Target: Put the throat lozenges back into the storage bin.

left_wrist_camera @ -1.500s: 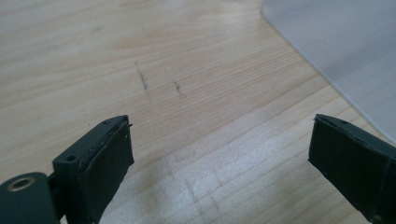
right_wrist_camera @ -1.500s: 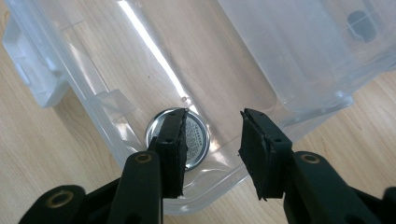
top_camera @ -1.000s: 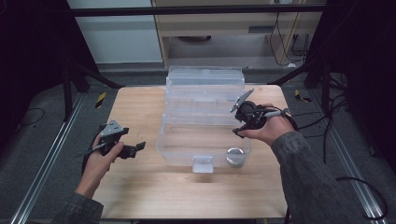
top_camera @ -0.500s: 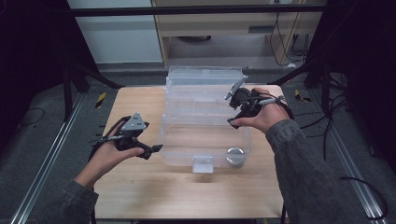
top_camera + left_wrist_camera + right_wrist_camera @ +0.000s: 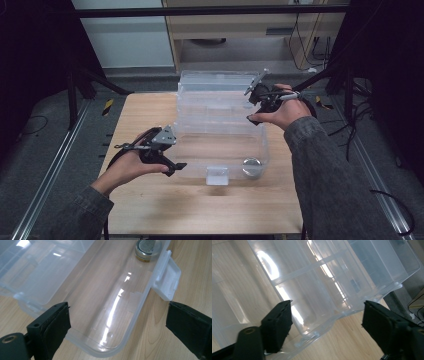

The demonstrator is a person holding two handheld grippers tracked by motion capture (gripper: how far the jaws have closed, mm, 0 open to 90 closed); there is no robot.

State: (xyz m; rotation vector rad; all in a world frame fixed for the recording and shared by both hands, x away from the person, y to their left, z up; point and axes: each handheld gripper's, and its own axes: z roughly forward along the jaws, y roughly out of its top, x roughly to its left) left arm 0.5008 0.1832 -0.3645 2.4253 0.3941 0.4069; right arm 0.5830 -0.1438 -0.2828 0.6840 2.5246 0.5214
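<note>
A clear plastic box (image 5: 200, 162) sits on the wooden table (image 5: 150, 110), its lid (image 5: 215, 86) folded open at the back. A round metal tin (image 5: 251, 166) lies in the box's front right corner, also seen as the tin (image 5: 147, 250). My left gripper (image 5: 175, 168) hovers at the box's front left corner, open; the left gripper (image 5: 118, 306) straddles the front rim (image 5: 100, 352) without touching it. My right gripper (image 5: 251, 110) hangs over the lid's right end. The right gripper (image 5: 328, 303) is open, its jaws have just been closing, and the lid (image 5: 337, 270) lies beneath them, untouched.
A white latch (image 5: 217, 176) sticks out from the box's front wall, seen as the latch (image 5: 167, 280) in the left gripper view. Bare table lies in front of and left of the box. A cabinet (image 5: 250, 30) stands behind the table; dark stands flank both sides.
My left hand moved right, up to the box's front left corner. My right hand rose and drew back from above the box toward the lid's right end.
</note>
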